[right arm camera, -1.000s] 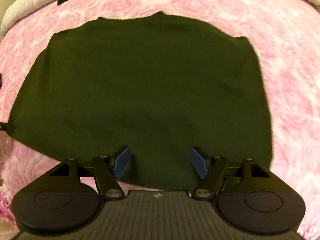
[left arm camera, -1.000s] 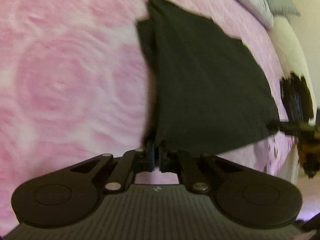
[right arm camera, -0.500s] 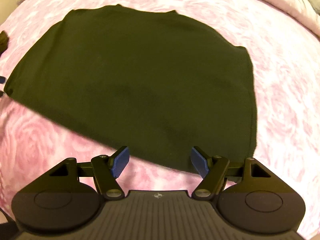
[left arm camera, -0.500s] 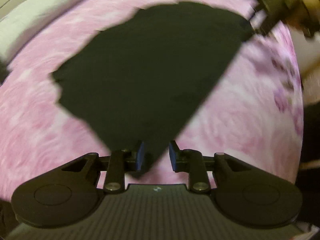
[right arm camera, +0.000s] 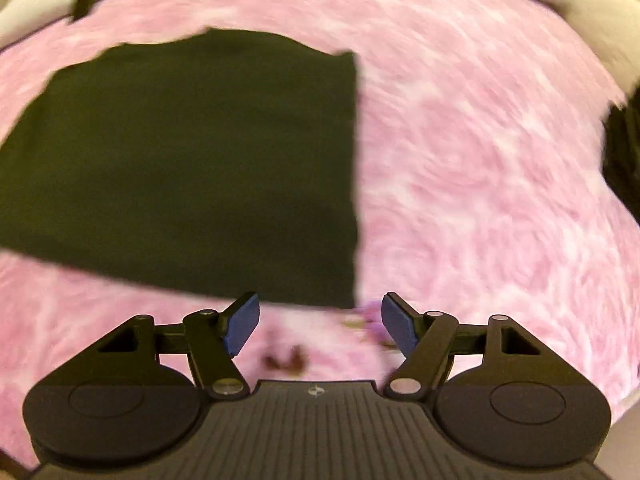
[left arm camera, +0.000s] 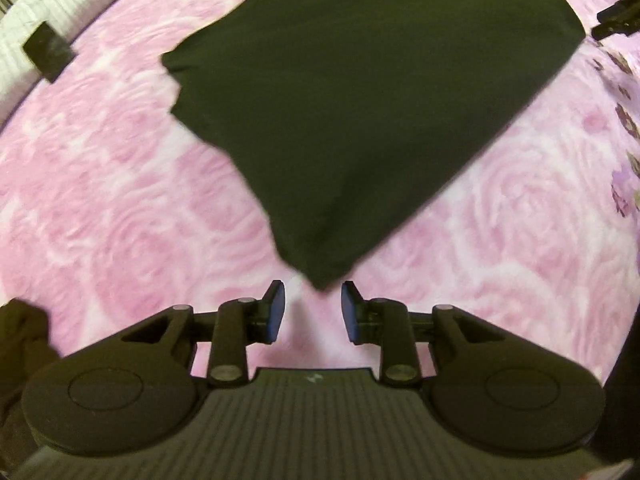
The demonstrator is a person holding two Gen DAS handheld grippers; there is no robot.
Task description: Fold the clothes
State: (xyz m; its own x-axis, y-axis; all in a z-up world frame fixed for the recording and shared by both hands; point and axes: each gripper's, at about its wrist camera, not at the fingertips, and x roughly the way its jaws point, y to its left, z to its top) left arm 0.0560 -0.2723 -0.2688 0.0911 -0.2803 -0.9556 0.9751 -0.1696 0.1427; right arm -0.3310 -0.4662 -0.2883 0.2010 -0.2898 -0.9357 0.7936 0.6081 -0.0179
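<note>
Left claw [left arm camera: 312, 316]: released; black garment [left arm camera: 360, 112] corner just ahead, so pinch squarely.
Right claw [right arm camera: 318, 322]: released, empty; garment edge ahead-left.

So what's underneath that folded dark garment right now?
The dark garment lies flat on the pink rose-patterned bedspread, which shows all around it. Whatever is directly beneath the cloth is covered and cannot be seen.

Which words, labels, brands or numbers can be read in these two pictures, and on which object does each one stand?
No readable text in either view.
Left gripper: a small pale mark on its ribbed body, too small to read.
Right gripper: a similar small emblem, not legible as letters.
Dark garment: no print or label visible.
Pink rose bedspread: pattern only, blurred.
</note>
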